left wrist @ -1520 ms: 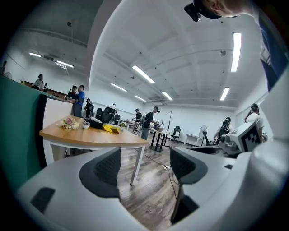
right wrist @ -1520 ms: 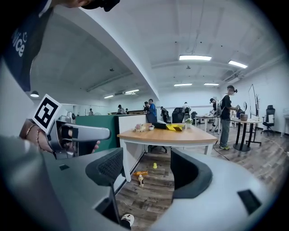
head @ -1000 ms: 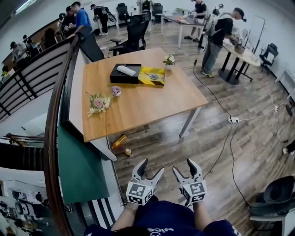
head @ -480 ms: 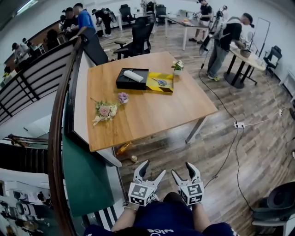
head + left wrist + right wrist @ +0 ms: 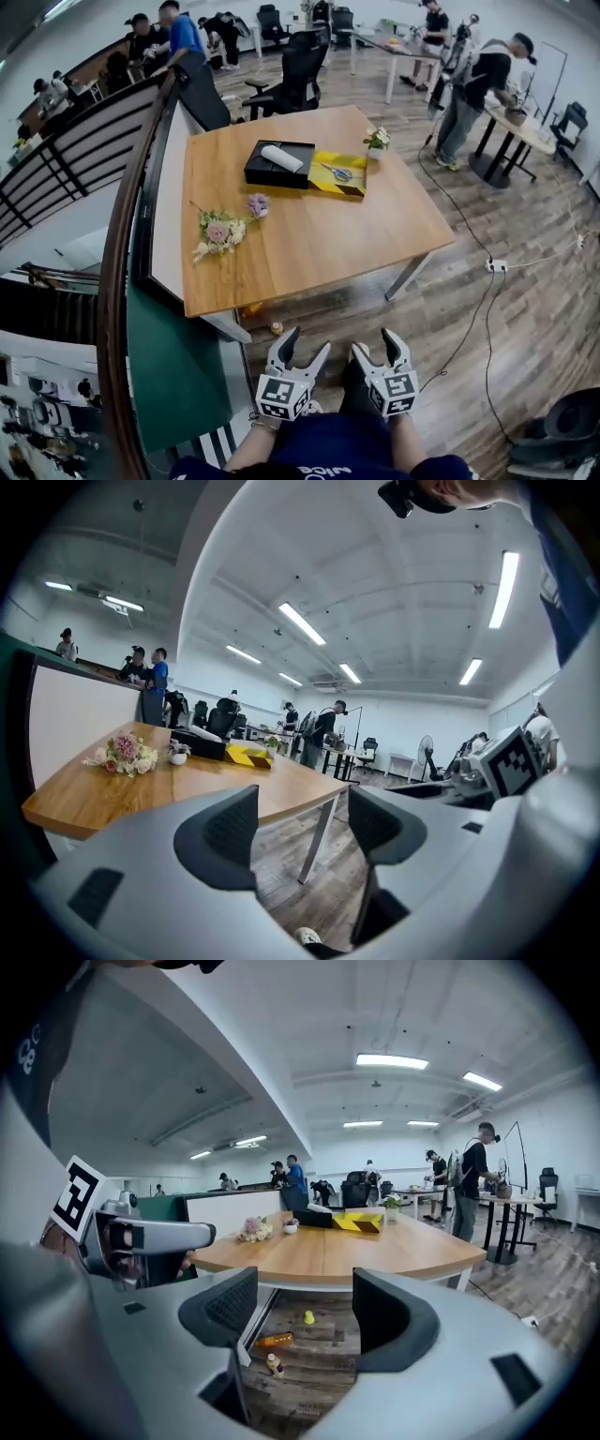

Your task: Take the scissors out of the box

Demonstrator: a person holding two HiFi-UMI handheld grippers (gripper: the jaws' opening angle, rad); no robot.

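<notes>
While slim scissors (image 5: 339,172) lie in flat yellow box (image 5: 354,167) | left claw (image 5: 309,339) open, just narrowing, empty | right claw (image 5: 373,339) open

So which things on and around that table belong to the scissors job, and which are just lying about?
Job: scissors; yellow box holding them.
Lying about: black box; white roll; bouquet; pink potted flower; white potted flower; bottles under the table.

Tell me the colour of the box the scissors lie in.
Yellow with black stripes along its front edge. The box shows best in the head view.
</notes>
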